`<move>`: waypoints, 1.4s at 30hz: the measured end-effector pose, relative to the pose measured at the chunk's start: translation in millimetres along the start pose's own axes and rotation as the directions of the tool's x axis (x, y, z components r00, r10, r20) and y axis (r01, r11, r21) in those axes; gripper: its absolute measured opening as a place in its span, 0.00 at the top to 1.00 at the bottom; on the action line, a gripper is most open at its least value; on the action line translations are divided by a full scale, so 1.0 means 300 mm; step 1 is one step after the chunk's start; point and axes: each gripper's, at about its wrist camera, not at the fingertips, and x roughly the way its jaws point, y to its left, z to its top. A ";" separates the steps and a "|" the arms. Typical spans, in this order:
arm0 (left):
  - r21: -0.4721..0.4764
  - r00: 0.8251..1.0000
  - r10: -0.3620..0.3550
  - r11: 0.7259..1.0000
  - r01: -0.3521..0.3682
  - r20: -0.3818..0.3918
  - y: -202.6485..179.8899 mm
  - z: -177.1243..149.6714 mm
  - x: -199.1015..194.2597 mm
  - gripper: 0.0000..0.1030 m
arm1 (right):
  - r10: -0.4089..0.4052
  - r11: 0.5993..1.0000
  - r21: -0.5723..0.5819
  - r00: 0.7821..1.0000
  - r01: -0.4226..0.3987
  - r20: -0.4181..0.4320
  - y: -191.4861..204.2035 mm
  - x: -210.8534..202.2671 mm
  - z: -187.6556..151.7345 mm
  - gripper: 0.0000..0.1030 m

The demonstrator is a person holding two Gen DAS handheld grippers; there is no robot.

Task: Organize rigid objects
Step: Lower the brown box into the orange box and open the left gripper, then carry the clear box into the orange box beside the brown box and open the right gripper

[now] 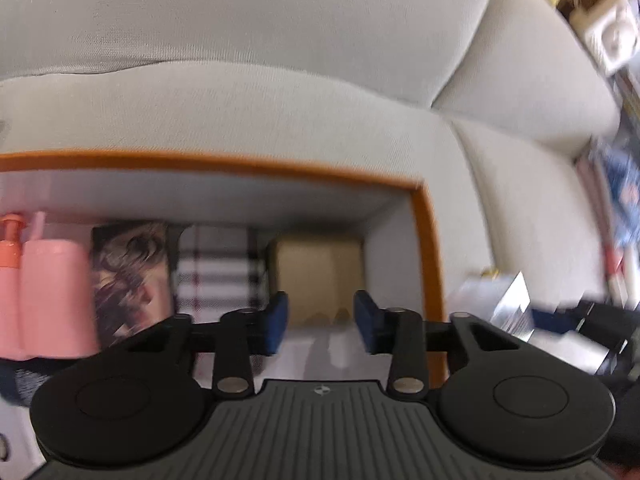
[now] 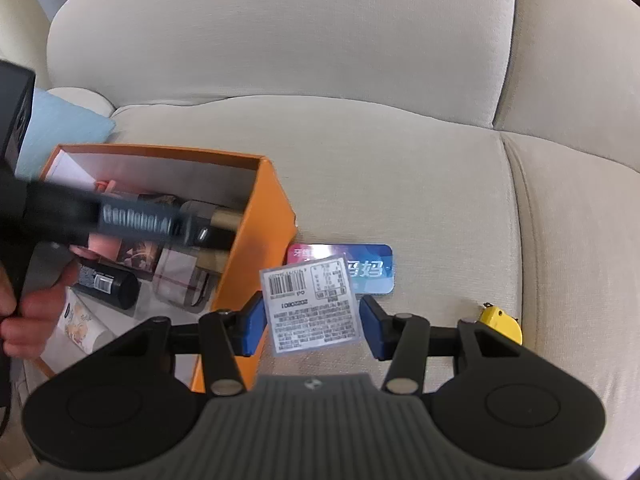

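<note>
An orange box (image 1: 430,260) (image 2: 264,232) sits on a beige sofa. My left gripper (image 1: 320,320) hangs over its right end, open with nothing between the blue pads. Beyond it inside the box stands a tan carton (image 1: 320,268), then a plaid box (image 1: 218,268), a dark patterned box (image 1: 128,272) and pink bottles (image 1: 52,292). Just right of the orange box, my right gripper (image 2: 313,326) is shut on a small silvery box with a barcode label (image 2: 312,308), held above the cushion. The left gripper's black body (image 2: 136,220) crosses over the orange box in the right wrist view.
A blue and pink packet (image 2: 360,268) lies on the seat behind the held box. A yellow object (image 2: 500,320) lies to the right. A black cylinder (image 2: 108,284) and a white tube (image 2: 84,328) lie inside the orange box. A hand (image 2: 24,320) grips the left tool.
</note>
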 end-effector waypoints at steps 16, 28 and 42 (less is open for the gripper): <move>0.042 1.000 -0.012 0.999 0.013 -0.026 -0.008 -0.043 0.045 0.74 | -0.057 0.997 -0.051 0.998 0.055 -0.030 0.067 -0.002 0.007 0.50; 0.004 0.987 0.050 0.999 -0.051 0.150 0.136 -0.219 -0.232 0.74 | 0.046 0.950 -0.313 0.993 -0.011 0.107 0.200 -0.174 0.101 0.50; -0.121 0.976 0.005 0.992 0.022 0.218 0.291 -0.339 -0.340 0.72 | -0.110 0.579 -0.810 0.976 -0.089 -0.186 0.514 0.168 0.025 0.50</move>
